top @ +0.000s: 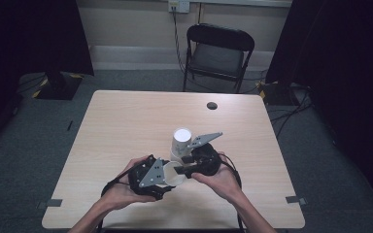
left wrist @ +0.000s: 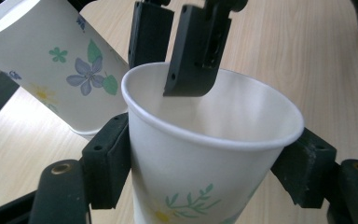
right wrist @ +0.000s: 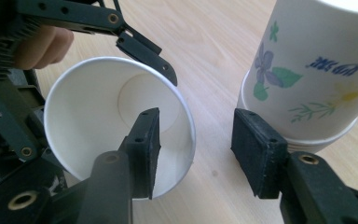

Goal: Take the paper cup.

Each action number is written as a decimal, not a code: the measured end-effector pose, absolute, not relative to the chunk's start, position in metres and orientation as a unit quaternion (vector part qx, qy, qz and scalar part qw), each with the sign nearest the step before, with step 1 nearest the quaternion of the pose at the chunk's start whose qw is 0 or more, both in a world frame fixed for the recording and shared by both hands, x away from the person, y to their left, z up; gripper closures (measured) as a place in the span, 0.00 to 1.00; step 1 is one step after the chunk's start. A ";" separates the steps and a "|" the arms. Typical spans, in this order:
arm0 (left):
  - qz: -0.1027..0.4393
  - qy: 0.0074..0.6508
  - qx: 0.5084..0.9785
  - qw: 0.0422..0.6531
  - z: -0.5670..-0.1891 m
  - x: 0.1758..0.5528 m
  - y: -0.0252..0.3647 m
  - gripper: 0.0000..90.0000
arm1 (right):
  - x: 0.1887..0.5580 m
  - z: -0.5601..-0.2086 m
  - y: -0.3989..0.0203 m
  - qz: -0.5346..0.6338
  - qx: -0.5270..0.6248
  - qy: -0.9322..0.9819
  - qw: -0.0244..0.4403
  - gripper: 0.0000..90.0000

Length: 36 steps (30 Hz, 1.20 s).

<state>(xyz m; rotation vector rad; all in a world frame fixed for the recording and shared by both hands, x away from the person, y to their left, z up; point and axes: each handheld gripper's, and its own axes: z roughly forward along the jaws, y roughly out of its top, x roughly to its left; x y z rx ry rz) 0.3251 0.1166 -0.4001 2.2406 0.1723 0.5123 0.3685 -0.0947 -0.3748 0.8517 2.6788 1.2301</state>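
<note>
A single white paper cup (top: 174, 174) with a floral print lies tipped over the table, mouth towards the right hand, and my left gripper (top: 171, 177) is shut on its sides. In the left gripper view both pads press the cup (left wrist: 191, 177) below its rim. My right gripper (top: 185, 167) is open. One of its jaws reaches inside the cup (right wrist: 98, 112), the other stands outside the rim, and neither pad touches the wall. Just beyond, a stack of upside-down flowered cups (top: 180, 141) stands on the table, close to the right gripper (right wrist: 200, 149).
The light wooden table (top: 126, 121) has a round cable hole (top: 212, 105) near its far edge. Behind it stands a black folding chair (top: 218, 53). Dark curtains hang at both sides, and cables run over the floor at the right.
</note>
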 end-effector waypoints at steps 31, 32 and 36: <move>0.155 0.248 0.817 0.497 -0.393 0.348 0.170 0.31 | 0.358 -0.382 -0.147 0.473 0.331 0.810 0.098 0.41; 0.157 0.254 0.813 0.500 -0.392 0.350 0.172 0.31 | 0.358 -0.383 -0.148 0.474 0.334 0.809 0.099 0.41; 0.163 0.273 0.803 0.504 -0.390 0.354 0.179 0.31 | 0.357 -0.388 -0.156 0.472 0.343 0.805 0.103 0.40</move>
